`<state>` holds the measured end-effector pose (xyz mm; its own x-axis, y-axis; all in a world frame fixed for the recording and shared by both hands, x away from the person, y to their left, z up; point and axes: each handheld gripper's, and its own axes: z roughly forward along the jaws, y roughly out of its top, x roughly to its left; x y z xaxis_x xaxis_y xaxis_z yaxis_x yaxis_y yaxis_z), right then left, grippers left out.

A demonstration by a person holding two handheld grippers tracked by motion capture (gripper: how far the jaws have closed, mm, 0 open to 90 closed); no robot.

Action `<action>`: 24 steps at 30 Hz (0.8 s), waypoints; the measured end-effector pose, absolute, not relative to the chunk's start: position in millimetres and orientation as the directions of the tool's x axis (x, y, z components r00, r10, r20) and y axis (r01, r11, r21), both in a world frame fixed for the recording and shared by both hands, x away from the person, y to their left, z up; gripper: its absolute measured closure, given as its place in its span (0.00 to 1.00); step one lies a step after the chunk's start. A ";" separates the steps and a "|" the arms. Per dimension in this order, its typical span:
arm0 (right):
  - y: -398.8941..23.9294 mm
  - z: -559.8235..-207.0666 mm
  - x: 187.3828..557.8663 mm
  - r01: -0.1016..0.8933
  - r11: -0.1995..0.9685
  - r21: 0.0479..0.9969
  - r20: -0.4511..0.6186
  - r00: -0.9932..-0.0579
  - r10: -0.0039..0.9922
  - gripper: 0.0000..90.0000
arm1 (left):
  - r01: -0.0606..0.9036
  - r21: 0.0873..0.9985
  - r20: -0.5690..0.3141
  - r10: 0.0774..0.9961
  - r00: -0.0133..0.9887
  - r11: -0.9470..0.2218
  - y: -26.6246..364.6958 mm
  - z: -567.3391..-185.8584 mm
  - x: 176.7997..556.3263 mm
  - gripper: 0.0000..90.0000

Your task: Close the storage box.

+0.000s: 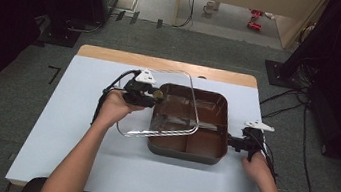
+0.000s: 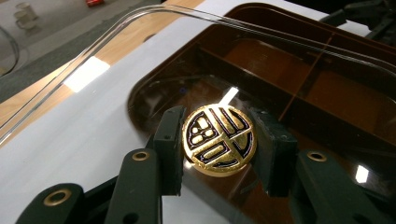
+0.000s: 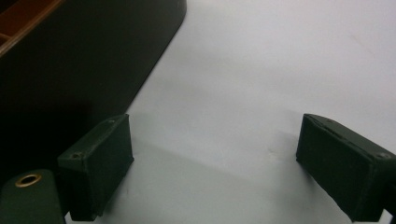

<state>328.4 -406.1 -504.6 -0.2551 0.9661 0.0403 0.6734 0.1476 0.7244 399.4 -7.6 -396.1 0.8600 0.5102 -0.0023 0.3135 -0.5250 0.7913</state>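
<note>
Lid knob (image 2: 218,140) in L gripper (image 2: 218,142) jaws

Lid (image 1: 167,106) over tray's (image 1: 210,154) left half

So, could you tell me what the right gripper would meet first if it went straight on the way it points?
Probably the brown tray: the right gripper, jaws open, points at its side wall, which sits just beside the left pad in its own view.

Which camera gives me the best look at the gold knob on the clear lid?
The left gripper view: the gold knob sits close up between the left gripper's jaws, its emblem sharp. In the high view it is a tiny gold spot at the clear lid's edge. The right gripper view faces bare table.
</note>
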 end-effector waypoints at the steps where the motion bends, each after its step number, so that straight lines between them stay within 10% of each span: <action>1: -406.1 -504.6 328.3 0.674 0.147 0.724 0.040 -0.255 0.966 0.12 | 0.308 0.791 -0.002 0.501 0.865 -0.529 -12.0 -396.7 399.0 0.66; 24: -405.9 -504.5 328.2 0.675 0.146 0.723 0.042 -0.254 0.966 0.12 | 0.219 0.727 -0.010 0.308 0.951 -0.651 -97.4 -417.4 395.1 0.66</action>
